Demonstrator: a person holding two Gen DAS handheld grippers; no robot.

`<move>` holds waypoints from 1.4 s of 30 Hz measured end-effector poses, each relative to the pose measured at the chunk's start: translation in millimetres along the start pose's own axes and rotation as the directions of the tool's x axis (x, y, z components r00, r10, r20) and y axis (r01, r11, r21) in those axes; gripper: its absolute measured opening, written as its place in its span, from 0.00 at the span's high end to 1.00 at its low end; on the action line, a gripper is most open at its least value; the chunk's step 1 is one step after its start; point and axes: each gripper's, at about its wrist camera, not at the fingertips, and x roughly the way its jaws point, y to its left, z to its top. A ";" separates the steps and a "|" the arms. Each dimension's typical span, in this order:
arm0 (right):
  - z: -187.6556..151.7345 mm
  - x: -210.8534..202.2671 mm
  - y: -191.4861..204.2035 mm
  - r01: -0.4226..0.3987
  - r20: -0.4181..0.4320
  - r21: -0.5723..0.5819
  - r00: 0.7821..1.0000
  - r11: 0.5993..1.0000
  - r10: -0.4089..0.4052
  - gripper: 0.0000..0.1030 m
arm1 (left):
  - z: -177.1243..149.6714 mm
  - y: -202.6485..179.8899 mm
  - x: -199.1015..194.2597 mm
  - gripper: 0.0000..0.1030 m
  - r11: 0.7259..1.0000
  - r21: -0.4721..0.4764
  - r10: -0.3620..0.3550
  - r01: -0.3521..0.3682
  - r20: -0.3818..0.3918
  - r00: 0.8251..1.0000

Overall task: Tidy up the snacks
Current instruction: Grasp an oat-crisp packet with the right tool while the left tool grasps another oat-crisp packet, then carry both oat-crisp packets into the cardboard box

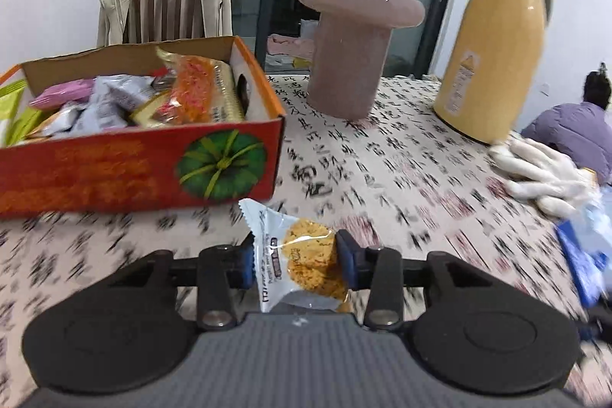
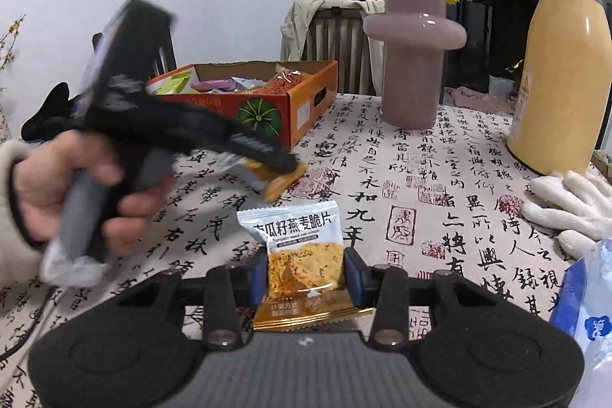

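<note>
The move ahead turns on where the box (image 1: 134, 155) lies from each held packet. From the left gripper (image 1: 294, 260) the orange box sits ahead and to the left, close by, its near wall just beyond the packet's top corner. From the right gripper (image 2: 306, 272) the same box (image 2: 267, 102) lies further off, up and to the left across the tabletop (image 2: 420, 178), with the left hand (image 2: 76, 178) and its tool in the way. So the left hand is the nearer one and, by my reckoning, should drop first.

The left gripper's fingers (image 1: 350, 262) are clenched on a crisp packet (image 1: 302, 255); the blue pads press its sides and the wrapper stands tilted between them, its long axis running forward and up, sealed end towards the box. The right gripper's fingers (image 2: 354, 274) likewise grip a second packet (image 2: 296, 255), upright, printed face to the camera, its lower gold seal tucked back towards the gripper's body.

The box already holds several wrapped snacks (image 1: 114, 102), piled loosely, with room near the front. A pink vase (image 1: 355, 37) and a yellow flask (image 1: 497, 44) stand to the right of it, well apart from the path. White gloves (image 1: 543, 171) lie at the right edge
</note>
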 end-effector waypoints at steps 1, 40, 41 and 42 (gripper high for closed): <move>0.1 -4.2 4.0 0.005 0.008 0.000 1.000 1.000 -0.005 0.61 | -4.9 4.1 -16.0 0.60 1.000 0.007 -0.023 0.023 0.015 1.000; 32.4 -39.4 189.6 -0.014 0.186 0.166 0.982 0.986 -0.017 0.61 | -25.3 219.4 -268.4 0.59 0.999 -0.036 0.017 -0.009 0.224 0.975; 35.8 -42.2 186.7 -0.012 0.188 0.166 0.982 0.986 -0.019 0.61 | -22.5 219.1 -264.1 0.59 0.999 -0.038 0.021 -0.013 0.221 0.975; 40.9 -45.1 183.3 -0.011 0.191 0.163 0.981 0.987 -0.020 0.61 | -18.5 219.1 -259.2 0.59 0.999 -0.038 0.023 -0.015 0.217 0.976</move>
